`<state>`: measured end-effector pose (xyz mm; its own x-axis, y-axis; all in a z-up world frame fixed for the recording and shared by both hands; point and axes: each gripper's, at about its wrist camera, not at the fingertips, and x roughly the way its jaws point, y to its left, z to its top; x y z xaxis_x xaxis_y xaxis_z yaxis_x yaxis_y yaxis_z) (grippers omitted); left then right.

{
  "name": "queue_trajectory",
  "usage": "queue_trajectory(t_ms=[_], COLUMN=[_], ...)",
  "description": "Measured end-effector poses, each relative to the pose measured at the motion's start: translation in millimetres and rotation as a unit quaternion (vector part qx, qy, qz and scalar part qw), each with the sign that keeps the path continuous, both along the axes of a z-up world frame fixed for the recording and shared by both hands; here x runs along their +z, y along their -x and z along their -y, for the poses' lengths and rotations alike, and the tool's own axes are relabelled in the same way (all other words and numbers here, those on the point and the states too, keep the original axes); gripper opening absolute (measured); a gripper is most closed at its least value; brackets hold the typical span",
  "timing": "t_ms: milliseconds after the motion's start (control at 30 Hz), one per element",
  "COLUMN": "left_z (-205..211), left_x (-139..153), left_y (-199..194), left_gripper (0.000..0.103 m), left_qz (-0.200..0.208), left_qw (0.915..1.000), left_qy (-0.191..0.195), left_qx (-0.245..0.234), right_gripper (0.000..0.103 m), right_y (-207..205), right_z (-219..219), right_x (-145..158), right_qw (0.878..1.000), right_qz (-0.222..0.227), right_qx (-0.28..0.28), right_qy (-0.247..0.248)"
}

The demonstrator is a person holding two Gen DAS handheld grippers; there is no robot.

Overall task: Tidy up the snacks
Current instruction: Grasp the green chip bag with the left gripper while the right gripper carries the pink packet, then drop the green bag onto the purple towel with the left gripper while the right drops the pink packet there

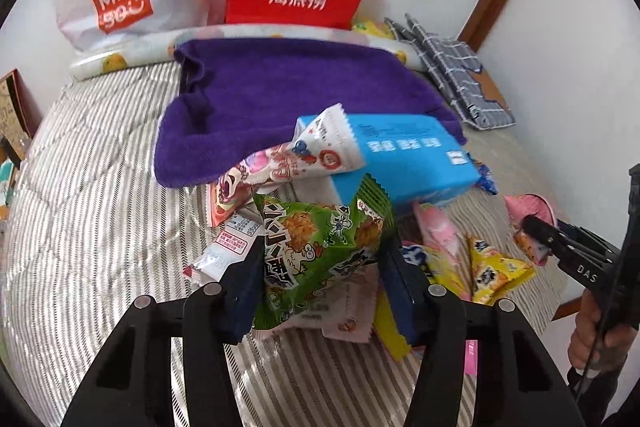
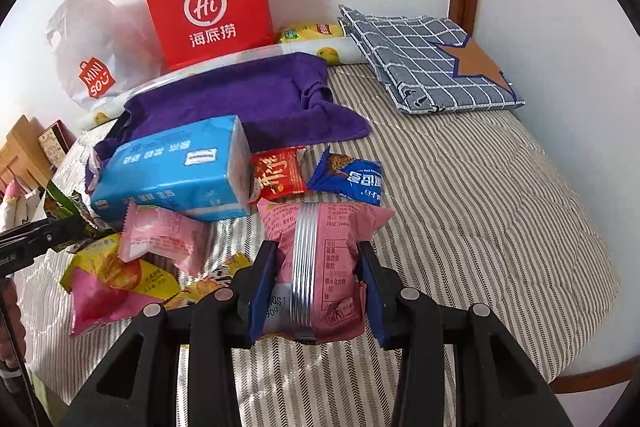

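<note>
My left gripper (image 1: pixel 322 259) is shut on a green snack packet (image 1: pixel 320 255) and holds it above a heap of snacks on the bed. My right gripper (image 2: pixel 316 267) is shut on a pink snack packet (image 2: pixel 320 267), seam side up; it also shows at the right of the left wrist view (image 1: pixel 532 231). Loose snacks lie around: a yellow packet (image 1: pixel 496 267), a pink packet (image 2: pixel 160 235), a red packet (image 2: pixel 278 175), a blue packet (image 2: pixel 352 179), and a white packet (image 1: pixel 320 147) on a blue tissue pack (image 2: pixel 168 171).
A purple towel (image 2: pixel 256 99) lies behind the snacks. A red paper bag (image 2: pixel 208 3) and a white Miniso bag (image 2: pixel 92 59) stand at the wall. A folded checked cloth (image 2: pixel 432 59) lies at the back right. The striped bedcover (image 2: pixel 500 207) spreads to the right.
</note>
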<state>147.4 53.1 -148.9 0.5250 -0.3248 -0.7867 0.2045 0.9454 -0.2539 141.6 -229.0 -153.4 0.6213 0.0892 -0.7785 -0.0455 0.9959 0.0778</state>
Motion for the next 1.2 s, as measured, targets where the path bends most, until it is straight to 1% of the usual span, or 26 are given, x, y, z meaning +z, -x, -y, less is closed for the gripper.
queue_trajectory(t_ms=[333,567,667,767,1033,1200], left_z=[1.5,10.4,14.5,19.0,23.8,24.2], left_x=[33.1,52.0,59.3,65.8,83.2,90.0], left_y=[16.1,13.8,7.8,2.1,-23.1,-43.8], left_gripper=[0.055,0.055,0.055,0.055,0.055,0.055], left_qz=[0.023,0.036,0.037,0.043,0.052,0.051], left_qw=[0.9994,0.999,0.9988,0.9987,0.9985,0.9986], left_qy=[0.026,0.026,0.032,0.028,0.018,0.016], left_qx=[0.0,0.005,0.002,0.002,0.0,-0.002], right_gripper=[0.038,0.038,0.038,0.038,0.038,0.038], right_y=[11.8,5.6,-0.8,-8.7,-45.3,-68.0], right_z=[-6.5,-16.9,-26.4,-33.0,-48.8,-52.5], right_x=[30.3,48.0,56.1,60.4,72.6,80.5], right_qw=[0.999,0.998,0.997,0.996,0.994,0.993], right_qz=[0.03,0.046,0.059,0.064,0.078,0.089], right_qx=[0.017,0.036,0.049,0.059,0.077,0.083], right_qy=[-0.009,-0.014,-0.007,-0.011,-0.012,-0.012])
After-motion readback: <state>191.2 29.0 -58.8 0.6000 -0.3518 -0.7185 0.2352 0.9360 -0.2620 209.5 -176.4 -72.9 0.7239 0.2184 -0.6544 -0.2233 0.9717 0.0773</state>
